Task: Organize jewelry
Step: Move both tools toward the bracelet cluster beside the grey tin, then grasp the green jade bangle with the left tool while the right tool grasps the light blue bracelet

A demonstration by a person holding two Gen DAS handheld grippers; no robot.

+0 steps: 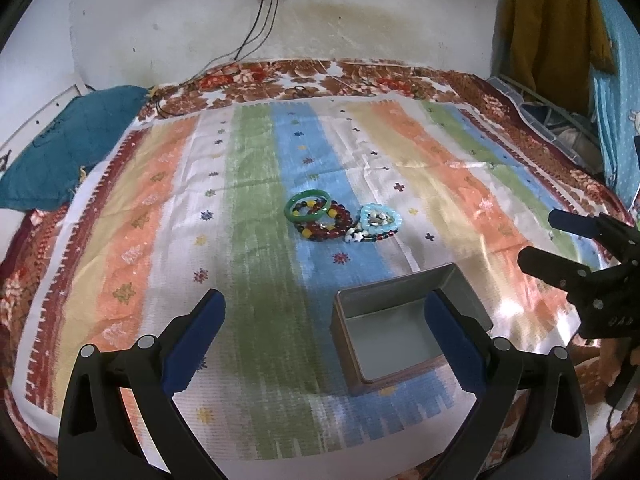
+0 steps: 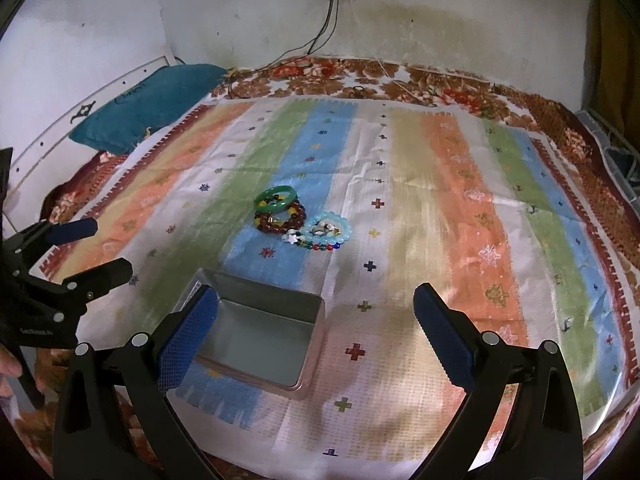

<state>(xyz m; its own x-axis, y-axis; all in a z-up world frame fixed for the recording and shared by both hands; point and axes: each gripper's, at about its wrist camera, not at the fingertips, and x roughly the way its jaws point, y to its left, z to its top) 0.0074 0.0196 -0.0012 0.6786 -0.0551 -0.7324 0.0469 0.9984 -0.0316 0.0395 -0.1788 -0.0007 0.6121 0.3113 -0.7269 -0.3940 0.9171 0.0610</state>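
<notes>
Woven striped cloth; beaded bracelets, rectangular metal tin.

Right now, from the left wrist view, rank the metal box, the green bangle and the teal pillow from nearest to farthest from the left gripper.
1. Metal box: nearest the left gripper, just ahead, partly behind the right-side jaw.
2. Green bangle: mid-cloth, straight ahead, atop the bead bracelets.
3. Teal pillow: farthest, at the far left edge of the bed.
</notes>
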